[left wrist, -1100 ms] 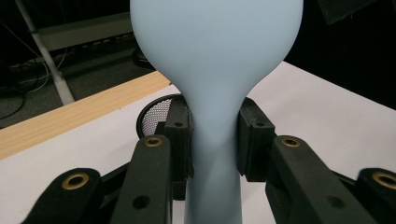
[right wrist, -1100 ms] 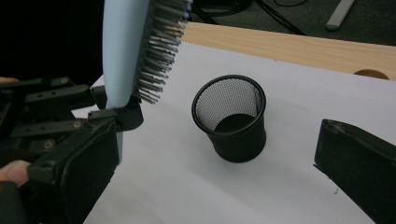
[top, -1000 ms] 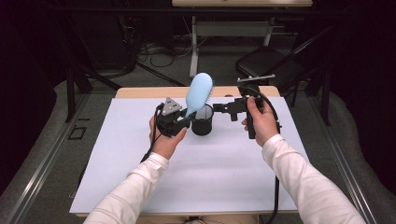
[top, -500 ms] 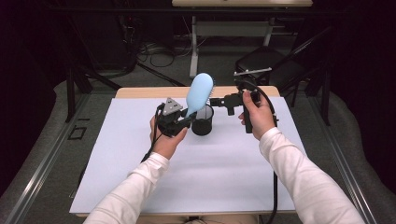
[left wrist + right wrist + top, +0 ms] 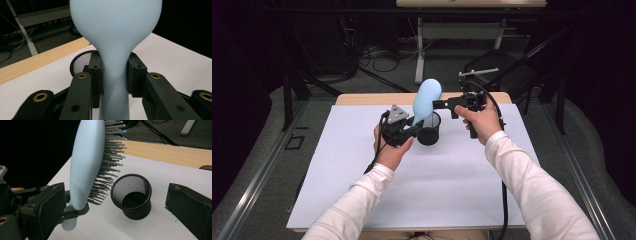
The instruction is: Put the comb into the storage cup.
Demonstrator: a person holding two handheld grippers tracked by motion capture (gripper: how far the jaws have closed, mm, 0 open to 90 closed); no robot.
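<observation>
High view: pale blue hairbrush held upright by the left gripper over the white sheet, black mesh cup just beside and partly behind it; right gripper near the brush head, jaw state unreadable here. Left gripper view: jaws clamped on the brush's narrow neck, head cut off at top, mesh cup rim mostly hidden behind. Right gripper view: jaws wide apart, empty, both cropped at the edges; bristles facing the cup, handle end hidden by the left gripper
</observation>
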